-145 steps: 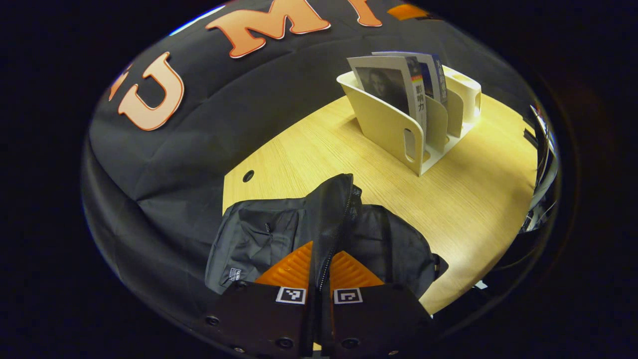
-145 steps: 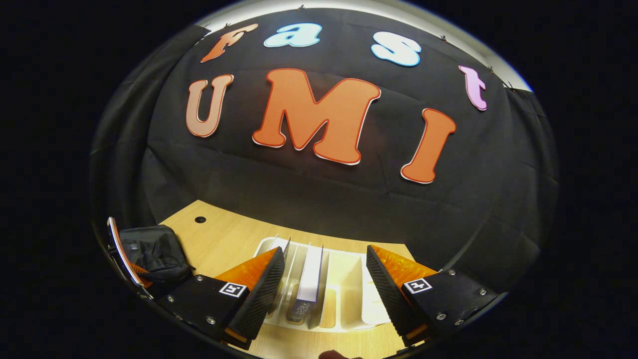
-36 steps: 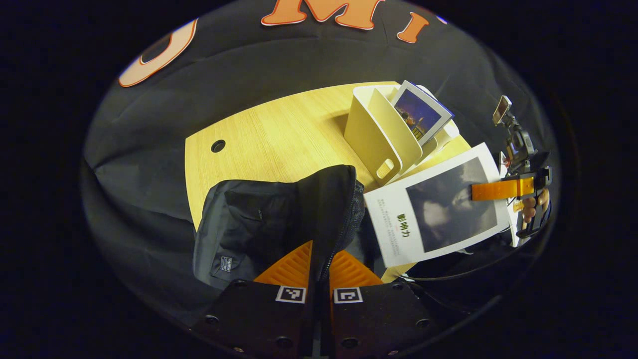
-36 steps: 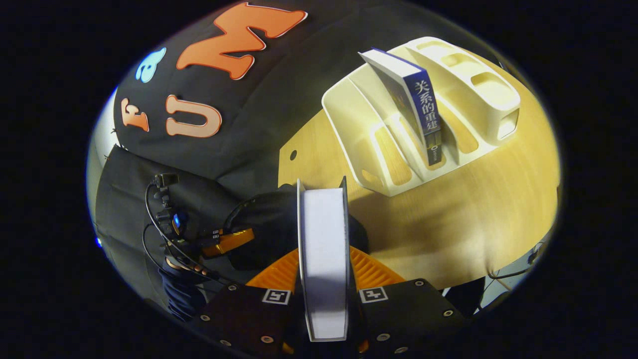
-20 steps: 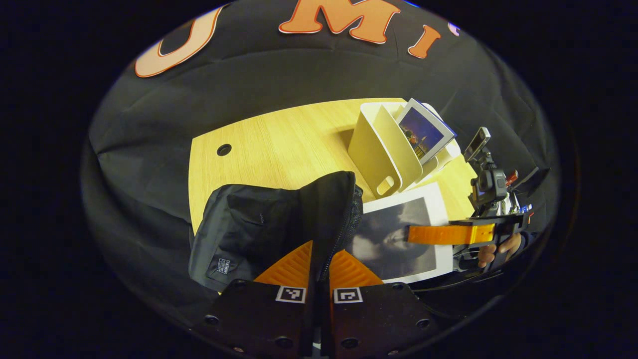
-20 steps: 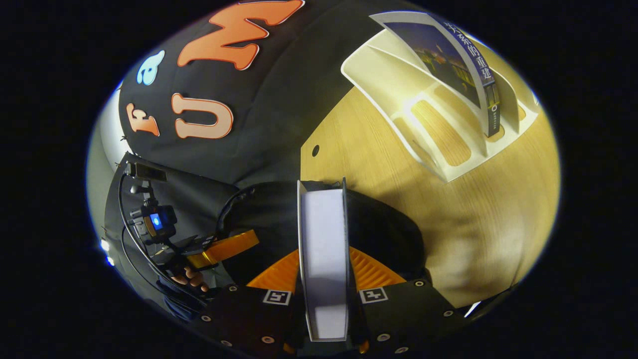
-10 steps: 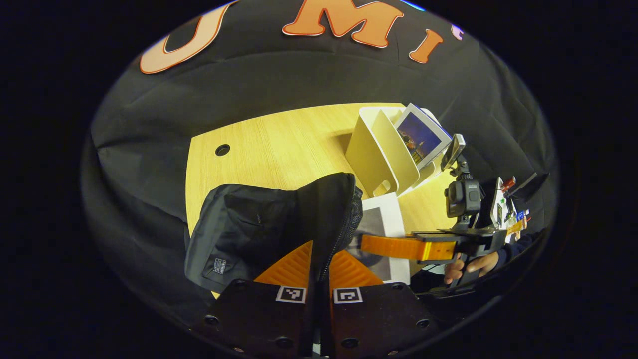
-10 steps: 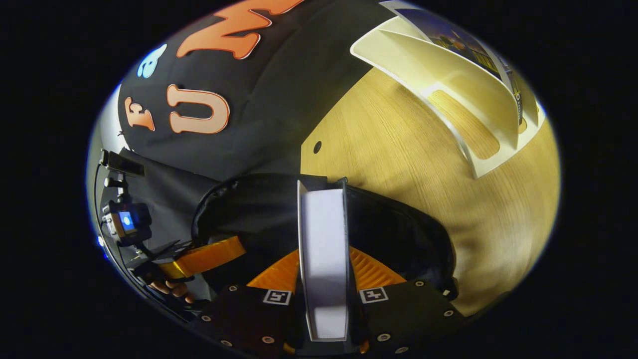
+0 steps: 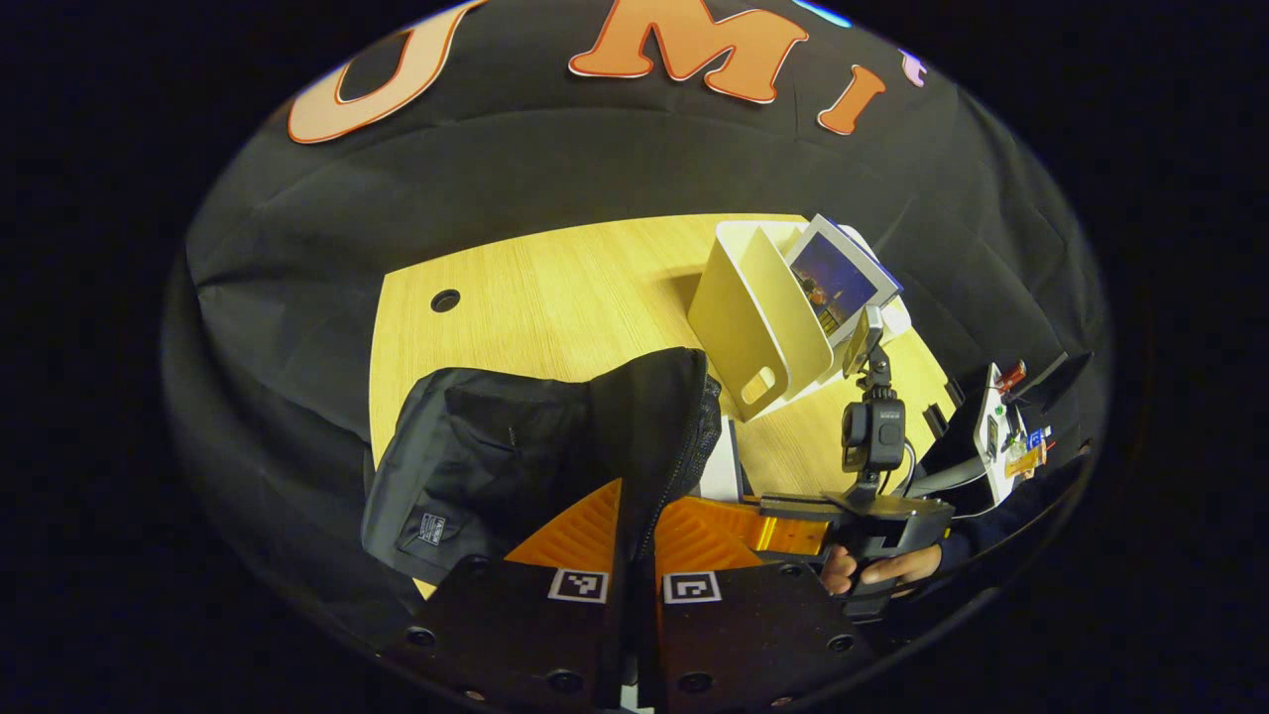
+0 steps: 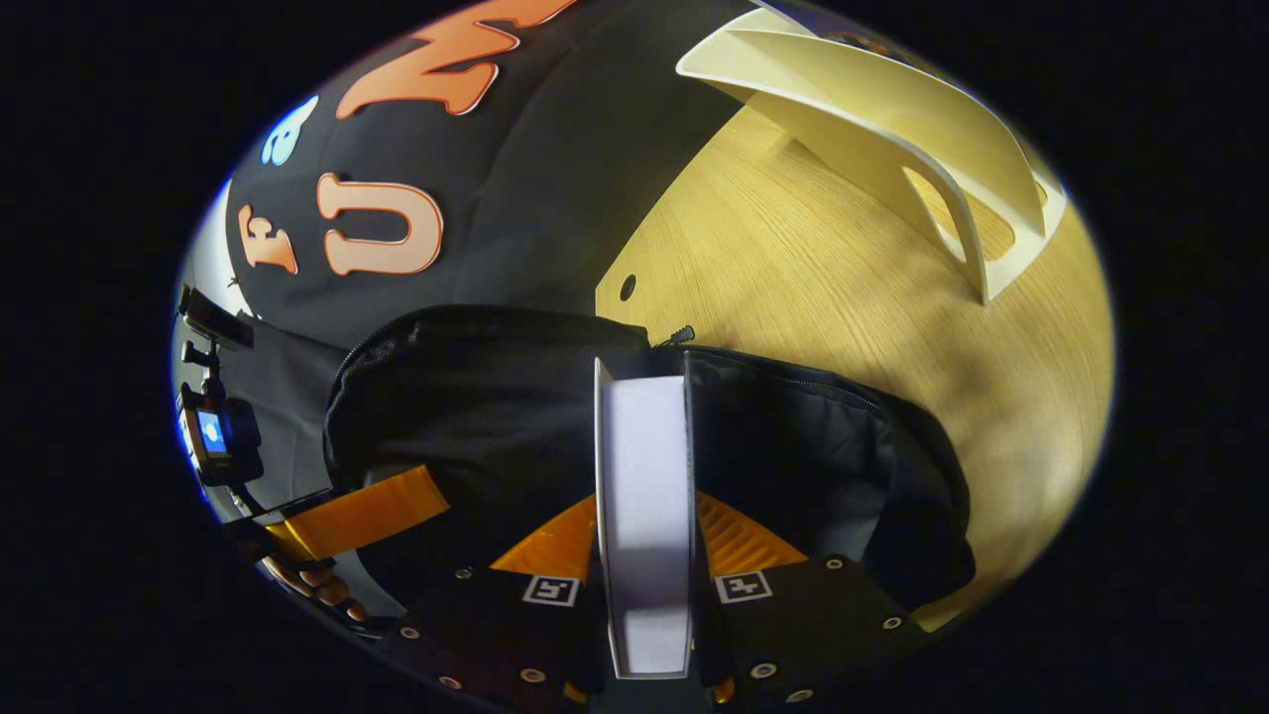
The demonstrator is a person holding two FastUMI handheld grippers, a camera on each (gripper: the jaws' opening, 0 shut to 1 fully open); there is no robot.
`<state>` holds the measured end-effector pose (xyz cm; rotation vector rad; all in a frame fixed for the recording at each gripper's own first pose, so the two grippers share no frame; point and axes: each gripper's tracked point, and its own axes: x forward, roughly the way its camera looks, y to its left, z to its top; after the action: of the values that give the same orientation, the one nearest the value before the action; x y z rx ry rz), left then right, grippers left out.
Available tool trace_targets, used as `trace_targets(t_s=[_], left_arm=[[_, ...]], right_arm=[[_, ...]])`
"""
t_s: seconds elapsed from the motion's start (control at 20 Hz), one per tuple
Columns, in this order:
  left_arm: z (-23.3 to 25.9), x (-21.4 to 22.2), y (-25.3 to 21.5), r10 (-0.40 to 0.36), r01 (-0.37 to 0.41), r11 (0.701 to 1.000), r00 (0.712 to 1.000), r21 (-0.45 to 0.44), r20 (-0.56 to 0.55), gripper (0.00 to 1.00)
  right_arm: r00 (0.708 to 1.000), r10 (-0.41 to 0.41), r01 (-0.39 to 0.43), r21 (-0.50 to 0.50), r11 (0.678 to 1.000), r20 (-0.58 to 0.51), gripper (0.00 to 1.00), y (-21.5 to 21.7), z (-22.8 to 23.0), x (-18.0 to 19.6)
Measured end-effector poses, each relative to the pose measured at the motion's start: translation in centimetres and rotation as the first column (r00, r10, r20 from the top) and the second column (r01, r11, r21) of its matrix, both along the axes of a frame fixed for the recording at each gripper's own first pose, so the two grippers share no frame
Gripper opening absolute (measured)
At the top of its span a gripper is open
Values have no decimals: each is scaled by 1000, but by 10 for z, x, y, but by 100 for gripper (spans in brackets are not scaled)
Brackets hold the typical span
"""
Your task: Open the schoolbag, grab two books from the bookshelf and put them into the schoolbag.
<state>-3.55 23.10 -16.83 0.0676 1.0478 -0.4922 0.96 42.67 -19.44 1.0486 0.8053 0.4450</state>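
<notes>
left gripper view shows the left gripper (image 9: 634, 550) clenched on a raised fold of the soft black fabric schoolbag (image 9: 496, 466), both ribbed fingers pressing the cloth beside its toothed zipper edge. the bag is slumped and creased, with a small pale label sewn low on its front pocket; the writing on it is too small to read. it lies at the near left corner of the pale wood-grain table (image 9: 555, 288), which has a round cable hole near its far left corner. a cream plastic bookshelf (image 9: 758, 317) with smooth curved dividers and an oval handle slot stands toward the table's right edge, and a glossy book with a dark blue night-scene cover (image 9: 838, 278) leans tilted in one of its slots. to the right, a hand (image 9: 877, 567) holds the right gripper, whose finger reaches into the bag's mouth beside a sliver of white book.

right gripper view shows the right gripper (image 10: 644, 555) grasping a thick white paperback book (image 10: 644, 506), seen edge-on with its plain page block facing up, both ribbed fingers pressing its covers. the book's far end sits inside the open mouth of the schoolbag (image 10: 793, 446), between the two zipper-lined lips. the bookshelf (image 10: 892, 109) stands at the table's far right.
</notes>
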Motion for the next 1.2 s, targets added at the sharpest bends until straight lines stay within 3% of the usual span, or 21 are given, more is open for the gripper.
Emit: trace_targets(t_s=[0.2, 0.25, 0.3, 0.55, 0.6, 0.8, 0.85, 0.9, 1.2], left_arm=[[-1, -2, 1, -7, 7, 1000, 1000, 13, 3, 7], [-2, -2, 1, -9, 9, 1000, 1000, 20, 4, 6], [-2, -2, 2, -10, 10, 1000, 1000, 22, 4, 6], [0, -1, 2, -7, 7, 999, 1000, 35, 5, 6], [0, 1, 3, -4, 4, 999, 1000, 37, 7, 6], [0, 1, 3, 16, -16, 999, 1000, 41, 6, 6], [-2, 0, 3, 14, -14, 999, 1000, 45, 4, 6], [-2, 0, 3, 22, -22, 999, 1000, 48, 8, 7], [-15, -10, -2, 49, -48, 998, 999, 50, -11, 6]], right_arm=[[1000, -8, 8, -12, 1000, -20, 37, 9, -11, 4], [1000, -16, 15, -14, 1000, -19, 47, 9, -14, 8], [999, -25, 25, -19, 1000, -24, 39, 8, -16, 11], [999, 37, -37, -54, 998, -17, 42, 20, -16, 7], [997, 67, -69, -74, 995, -39, 29, 20, -21, 1], [986, 145, -157, -168, 973, -82, 87, 4, -26, -16], [983, 166, -180, -195, 964, -83, 79, -2, -28, -20], [980, 185, -197, -221, 955, -75, 97, -9, -26, -23], [973, 219, -229, -318, 920, -67, 98, -52, -24, -33]])
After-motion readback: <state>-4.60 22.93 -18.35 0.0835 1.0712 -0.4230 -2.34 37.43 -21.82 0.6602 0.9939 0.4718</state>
